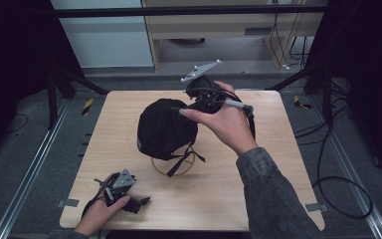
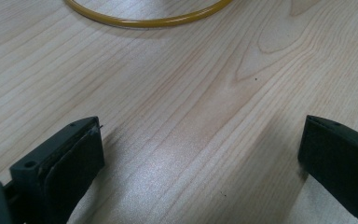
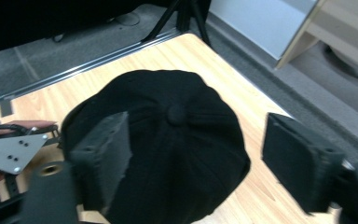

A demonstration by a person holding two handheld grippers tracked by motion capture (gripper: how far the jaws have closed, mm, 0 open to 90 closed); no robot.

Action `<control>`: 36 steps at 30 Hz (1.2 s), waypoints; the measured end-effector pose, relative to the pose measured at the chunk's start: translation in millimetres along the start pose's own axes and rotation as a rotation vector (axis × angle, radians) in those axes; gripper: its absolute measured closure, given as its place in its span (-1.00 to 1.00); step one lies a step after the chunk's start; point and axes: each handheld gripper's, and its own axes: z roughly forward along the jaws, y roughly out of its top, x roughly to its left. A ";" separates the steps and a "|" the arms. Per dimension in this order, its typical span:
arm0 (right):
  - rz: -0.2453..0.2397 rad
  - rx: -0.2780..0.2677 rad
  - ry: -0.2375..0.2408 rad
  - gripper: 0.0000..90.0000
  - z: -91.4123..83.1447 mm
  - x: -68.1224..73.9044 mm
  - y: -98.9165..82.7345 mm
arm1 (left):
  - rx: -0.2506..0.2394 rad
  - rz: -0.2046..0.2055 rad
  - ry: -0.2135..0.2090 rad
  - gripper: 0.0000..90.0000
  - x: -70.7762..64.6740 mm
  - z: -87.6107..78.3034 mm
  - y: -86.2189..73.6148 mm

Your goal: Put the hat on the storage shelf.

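Wooden table (image 1: pixel 258 189) — black cap (image 1: pixel 165 127) perched.

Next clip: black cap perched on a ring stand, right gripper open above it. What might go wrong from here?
1. The cap sits high on a thin ring stand; a nudge from the open right gripper might tip both.
2. A loose strap dangles by the stand and may snag.
3. The left gripper rests open on the table, too far away to steady anything.

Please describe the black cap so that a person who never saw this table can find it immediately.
Look at the light wooden table and go to its middle. There a black cap sits raised on a thin yellow ring, with its strap hanging down. It is the only soft, round, dark thing there, with a button on its crown.
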 end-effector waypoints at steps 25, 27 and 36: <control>0.036 -0.004 -0.161 -0.79 -34.4 -22.8 -75.3 | -0.002 0.000 0.001 -1.00 -0.2 0.1 -0.2; 0.036 0.000 -0.167 -0.78 -35.9 -24.0 -82.6 | -0.003 0.000 0.001 -1.00 -0.3 0.1 -0.2; 0.049 0.007 -0.172 -0.78 -36.0 -24.3 -109.7 | -0.003 0.000 0.002 -1.00 -0.3 0.1 -0.3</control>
